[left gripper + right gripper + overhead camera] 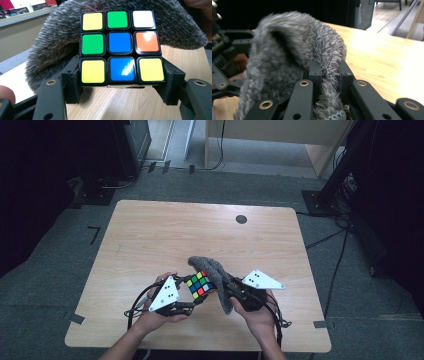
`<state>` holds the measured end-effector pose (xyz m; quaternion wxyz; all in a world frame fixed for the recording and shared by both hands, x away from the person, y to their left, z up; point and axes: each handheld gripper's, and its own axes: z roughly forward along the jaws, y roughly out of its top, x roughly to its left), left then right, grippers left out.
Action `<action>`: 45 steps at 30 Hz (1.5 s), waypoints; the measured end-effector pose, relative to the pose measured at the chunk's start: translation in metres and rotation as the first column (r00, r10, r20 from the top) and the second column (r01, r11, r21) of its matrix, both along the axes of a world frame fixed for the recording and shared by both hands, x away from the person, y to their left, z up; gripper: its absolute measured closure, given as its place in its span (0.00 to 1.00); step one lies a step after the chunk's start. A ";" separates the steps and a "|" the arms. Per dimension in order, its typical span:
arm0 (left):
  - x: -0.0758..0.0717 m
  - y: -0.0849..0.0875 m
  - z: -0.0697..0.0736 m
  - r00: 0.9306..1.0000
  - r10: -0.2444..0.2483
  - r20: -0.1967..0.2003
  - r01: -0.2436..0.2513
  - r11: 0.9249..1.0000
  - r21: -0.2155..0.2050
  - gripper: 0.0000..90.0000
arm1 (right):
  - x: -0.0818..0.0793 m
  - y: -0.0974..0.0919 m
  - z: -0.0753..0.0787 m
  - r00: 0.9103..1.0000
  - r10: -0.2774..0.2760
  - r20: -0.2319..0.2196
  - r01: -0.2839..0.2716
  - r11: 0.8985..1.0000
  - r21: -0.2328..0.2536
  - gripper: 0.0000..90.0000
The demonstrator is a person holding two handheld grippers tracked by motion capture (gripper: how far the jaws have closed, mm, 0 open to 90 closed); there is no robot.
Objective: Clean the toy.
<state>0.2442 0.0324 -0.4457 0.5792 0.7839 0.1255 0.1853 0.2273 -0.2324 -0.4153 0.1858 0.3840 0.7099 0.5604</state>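
High view: left tongs [192,296] clamp the Rubik's cube [201,284] above the table [150,235], right tongs [227,292] pinch the grey fluffy cloth [212,270] draped against it. Wiping looks underway; next, drag the cloth across another face.

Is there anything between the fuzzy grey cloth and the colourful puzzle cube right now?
Nothing visible stands between them. The fuzzy grey cloth, pinched in the right gripper, drapes right behind and over the colourful puzzle cube, which the left gripper clamps by its bottom row above the light wooden table.
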 end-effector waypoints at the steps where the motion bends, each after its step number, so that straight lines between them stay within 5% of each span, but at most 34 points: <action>1: 0.000 0.000 -0.001 1.000 0.003 -0.007 -0.003 1.000 0.004 0.38 | -0.001 -0.001 0.003 1.000 0.002 0.011 -0.002 1.000 0.015 0.88; 3: 0.001 -0.001 -0.002 1.000 0.006 -0.011 -0.006 1.000 0.010 0.38 | -0.006 -0.003 0.011 0.999 0.018 0.051 -0.022 0.997 0.070 0.88; 5: 0.000 -0.001 -0.001 1.000 0.000 -0.012 0.000 1.000 0.007 0.38 | -0.009 0.000 0.013 0.997 0.034 0.064 -0.038 0.997 0.068 0.87; 7: -0.001 0.000 0.001 1.000 -0.008 -0.013 0.007 1.000 -0.011 0.38 | -0.009 0.006 0.011 0.996 0.053 0.065 -0.055 0.998 0.035 0.87; 9: -0.001 0.000 0.002 1.000 0.006 -0.008 -0.006 1.000 0.014 0.38 | -0.007 0.008 0.005 0.997 0.058 0.059 -0.059 0.998 0.011 0.86; 13: 0.002 0.000 0.000 0.999 0.019 -0.026 -0.018 1.000 0.018 0.38 | 0.004 0.005 -0.010 1.000 0.000 -0.004 0.000 0.996 -0.088 0.87; 15: 0.002 -0.001 -0.001 1.000 0.022 -0.020 -0.021 0.999 0.029 0.38 | 0.004 0.002 -0.009 1.000 -0.007 -0.012 0.006 0.998 -0.068 0.88; 20: 0.001 -0.004 -0.003 1.000 0.005 -0.027 -0.003 0.999 0.041 0.38 | -0.008 0.002 0.011 0.997 0.048 0.067 -0.051 0.997 0.058 0.89; 22: 0.000 -0.003 -0.001 0.999 -0.009 -0.034 0.010 1.000 0.016 0.38 | -0.010 0.006 0.012 0.995 0.067 0.074 -0.071 0.996 0.046 0.89; 25: 0.002 0.000 0.002 0.999 -0.002 -0.045 0.003 1.000 0.010 0.38 | -0.006 0.008 0.002 0.997 0.057 0.048 -0.057 0.998 0.012 0.89; 28: 0.005 0.005 0.003 0.998 0.006 -0.062 -0.008 0.999 -0.031 0.38 | 0.005 -0.001 -0.009 0.999 -0.002 -0.039 0.002 1.000 -0.024 0.89; 30: 0.006 0.006 0.003 0.998 0.015 -0.061 -0.017 0.999 -0.037 0.38 | 0.008 -0.008 -0.013 0.997 -0.028 -0.074 0.029 0.999 0.016 0.89; 35: 0.007 0.009 0.005 0.995 0.007 -0.095 -0.014 0.997 -0.078 0.38 | 0.004 0.004 -0.015 0.998 0.026 -0.058 -0.024 0.999 0.047 0.90; 38: 0.009 0.012 0.005 0.994 0.007 -0.110 -0.017 0.996 -0.092 0.38 | 0.007 0.003 -0.022 0.995 0.045 -0.091 -0.034 0.992 0.122 0.90; 42: 0.008 0.012 0.006 0.994 0.003 -0.109 -0.016 0.993 -0.115 0.38 | 0.009 0.013 -0.033 0.982 0.106 -0.159 -0.090 0.991 0.103 0.90; 45: 0.008 0.013 0.007 0.995 0.005 -0.095 -0.016 0.993 -0.114 0.38 | 0.008 0.024 -0.038 0.975 0.143 -0.169 -0.134 0.989 0.064 0.90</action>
